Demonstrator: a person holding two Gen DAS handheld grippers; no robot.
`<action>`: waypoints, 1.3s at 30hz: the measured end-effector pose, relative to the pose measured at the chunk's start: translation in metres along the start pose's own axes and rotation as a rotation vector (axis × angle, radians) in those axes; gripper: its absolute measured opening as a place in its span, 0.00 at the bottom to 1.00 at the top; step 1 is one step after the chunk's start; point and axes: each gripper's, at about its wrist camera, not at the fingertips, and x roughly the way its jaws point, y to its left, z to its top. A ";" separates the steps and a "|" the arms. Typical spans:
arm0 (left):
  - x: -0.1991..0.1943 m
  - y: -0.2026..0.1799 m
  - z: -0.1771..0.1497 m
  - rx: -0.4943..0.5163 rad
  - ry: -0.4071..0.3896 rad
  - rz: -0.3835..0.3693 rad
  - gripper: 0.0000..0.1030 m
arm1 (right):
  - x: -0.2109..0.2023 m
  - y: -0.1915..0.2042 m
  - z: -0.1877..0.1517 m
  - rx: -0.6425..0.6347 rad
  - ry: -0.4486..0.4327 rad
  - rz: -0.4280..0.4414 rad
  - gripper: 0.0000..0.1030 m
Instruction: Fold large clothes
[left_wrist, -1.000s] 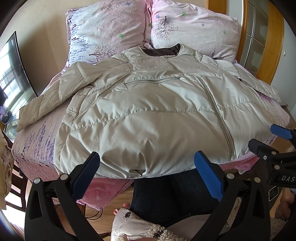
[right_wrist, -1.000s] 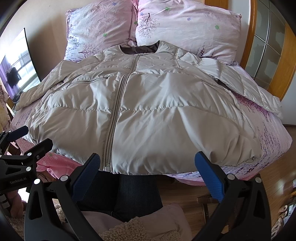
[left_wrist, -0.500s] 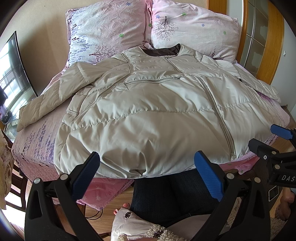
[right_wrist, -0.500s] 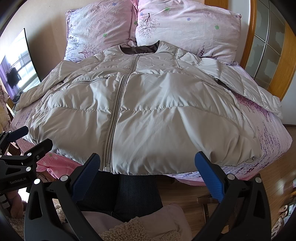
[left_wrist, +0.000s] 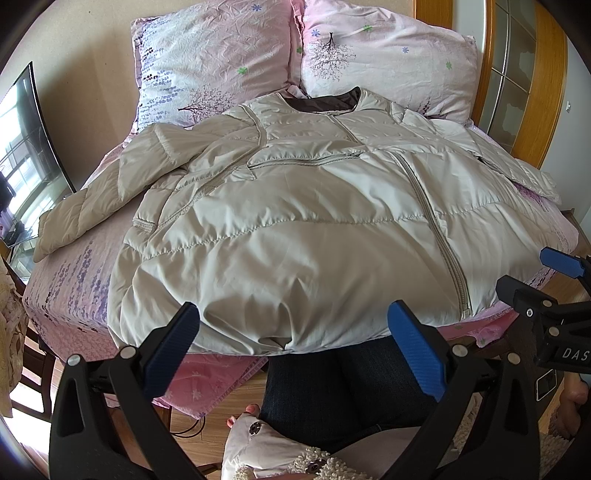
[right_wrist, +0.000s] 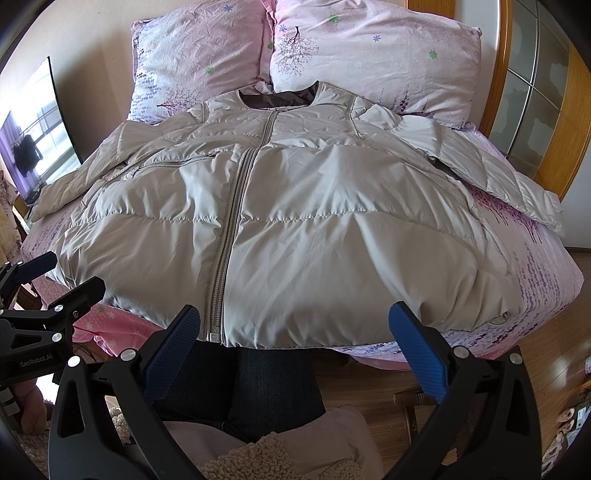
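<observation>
Nearest you, both tools hang short of the foot edge of the bed: your left gripper (left_wrist: 293, 341), black-framed with blue pads, has its fingers spread wide and holds nothing, and your right gripper (right_wrist: 293, 341) is spread the same way, equally empty. Just beyond them lies the pale beige quilted puffer jacket (right_wrist: 295, 229), zipped up, front side up, its hem drooping slightly over the foot edge of the pink floral-sheeted bed (right_wrist: 546, 266). I judge it will be light but bulky, with a slick shell and springy fill, so a shallow pinch may slide off (bite deep, through both layers). The hem corners look like the soundest holds, or else the cuffs. Farther on, the left sleeve (left_wrist: 85, 206) runs out toward the bed's left edge, while the right sleeve (right_wrist: 509, 181) angles toward the right edge, both lying flat and free. At the head of the bed, the dark-lined collar (right_wrist: 280, 98) rests against two pink flower-printed pillows (right_wrist: 373, 51). No fold has been made yet; the sleeves probably come in first.
</observation>
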 end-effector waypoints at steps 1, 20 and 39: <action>0.000 0.000 0.000 0.000 0.000 0.000 0.98 | 0.000 0.000 0.000 0.000 0.000 0.000 0.99; 0.003 0.007 -0.005 -0.009 0.007 -0.006 0.98 | 0.001 -0.007 -0.002 0.007 -0.006 0.009 0.99; 0.004 0.055 0.027 -0.135 -0.134 -0.092 0.98 | 0.017 -0.159 0.056 0.535 -0.155 0.159 0.99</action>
